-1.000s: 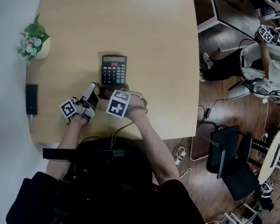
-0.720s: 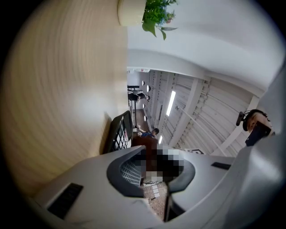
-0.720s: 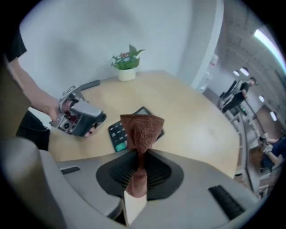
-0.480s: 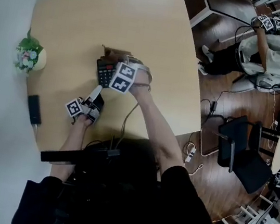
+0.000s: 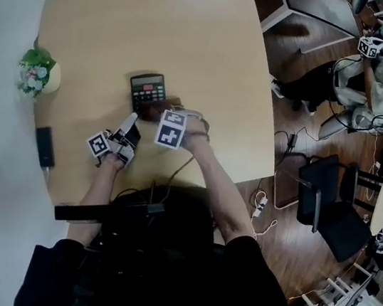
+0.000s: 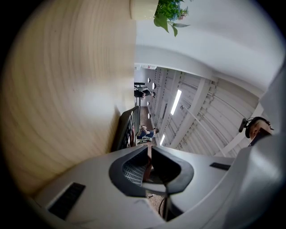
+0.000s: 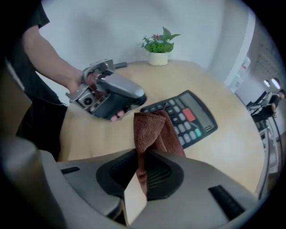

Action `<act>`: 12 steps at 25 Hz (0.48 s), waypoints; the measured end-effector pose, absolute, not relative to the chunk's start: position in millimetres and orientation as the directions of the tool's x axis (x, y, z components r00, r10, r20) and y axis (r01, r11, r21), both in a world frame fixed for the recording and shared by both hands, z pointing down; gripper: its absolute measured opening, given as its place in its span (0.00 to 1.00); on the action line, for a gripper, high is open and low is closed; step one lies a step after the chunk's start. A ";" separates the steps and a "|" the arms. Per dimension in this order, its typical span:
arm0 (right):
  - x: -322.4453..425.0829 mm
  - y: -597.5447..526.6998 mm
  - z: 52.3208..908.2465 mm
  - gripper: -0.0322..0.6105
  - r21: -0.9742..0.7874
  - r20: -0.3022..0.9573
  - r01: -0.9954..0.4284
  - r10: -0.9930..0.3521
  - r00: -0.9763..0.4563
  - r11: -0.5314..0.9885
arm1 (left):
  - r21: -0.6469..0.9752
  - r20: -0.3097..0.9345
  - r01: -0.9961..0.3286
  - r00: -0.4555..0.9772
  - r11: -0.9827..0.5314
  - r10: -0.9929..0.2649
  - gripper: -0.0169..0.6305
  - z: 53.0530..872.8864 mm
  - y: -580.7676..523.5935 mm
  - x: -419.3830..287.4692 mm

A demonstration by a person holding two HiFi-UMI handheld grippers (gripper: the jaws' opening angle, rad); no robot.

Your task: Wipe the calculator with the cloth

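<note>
The calculator (image 5: 147,93) is a flat black rectangle of hard plastic. It has rows of small keys, mostly grey, with one red and a few green. It lies flat on the smooth, pale wooden table (image 5: 196,34). The cloth (image 7: 154,129) is brown, soft and fuzzy. It is bunched in folds and hangs over the calculator's near keys. The right gripper (image 7: 142,154) pinches the cloth tight. The left gripper (image 6: 150,150), just beside the calculator's near edge, has just been closing its jaws. They now meet with nothing between them.

Potted plant (image 5: 37,70), black device (image 5: 43,146), wooden table (image 5: 161,28)
</note>
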State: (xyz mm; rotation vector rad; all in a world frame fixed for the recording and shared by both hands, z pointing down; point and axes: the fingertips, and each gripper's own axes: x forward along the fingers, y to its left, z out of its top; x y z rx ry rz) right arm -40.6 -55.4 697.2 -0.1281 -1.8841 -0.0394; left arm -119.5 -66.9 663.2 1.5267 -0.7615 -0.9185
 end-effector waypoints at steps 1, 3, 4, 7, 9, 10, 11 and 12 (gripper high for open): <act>-32.5 -42.2 697.2 0.12 -0.094 0.948 0.126 0.127 -0.293 0.988 | 0.989 -0.141 0.022 0.486 -0.149 -0.863 0.08 662.9 -66.8 -119.1; -20.3 -32.2 690.8 0.12 -0.169 0.935 0.115 0.196 -0.296 0.979 | 0.989 -0.141 0.021 0.489 -0.149 -0.861 0.08 662.7 -66.2 -118.6; -17.9 -39.2 683.0 0.12 -0.178 0.927 0.081 0.194 -0.320 0.981 | 0.988 -0.141 0.020 0.490 -0.150 -0.860 0.08 662.6 -66.1 -118.6; -26.2 -101.4 644.3 0.13 -0.086 0.897 -0.097 0.035 -0.441 0.992 | 0.988 -0.142 0.020 0.490 -0.152 -0.860 0.08 661.7 -66.6 -118.5; -40.2 -151.2 617.9 0.13 0.038 0.855 -0.207 -0.139 -0.499 0.978 | 0.989 -0.143 0.028 0.485 -0.148 -0.863 0.08 661.1 -66.0 -117.8; -47.7 -170.1 611.4 0.13 0.106 0.837 -0.231 -0.213 -0.505 0.967 | 0.989 -0.141 0.031 0.483 -0.145 -0.864 0.08 661.4 -65.7 -117.7; -55.4 -182.2 611.7 0.13 0.166 0.826 -0.228 -0.261 -0.499 0.959 | 0.989 -0.140 0.032 0.481 -0.142 -0.866 0.08 661.7 -65.6 -117.8; -62.7 -186.3 618.7 0.13 0.204 0.827 -0.198 -0.277 -0.489 0.959 | 0.989 -0.139 0.032 0.479 -0.141 -0.867 0.07 662.0 -65.5 -118.0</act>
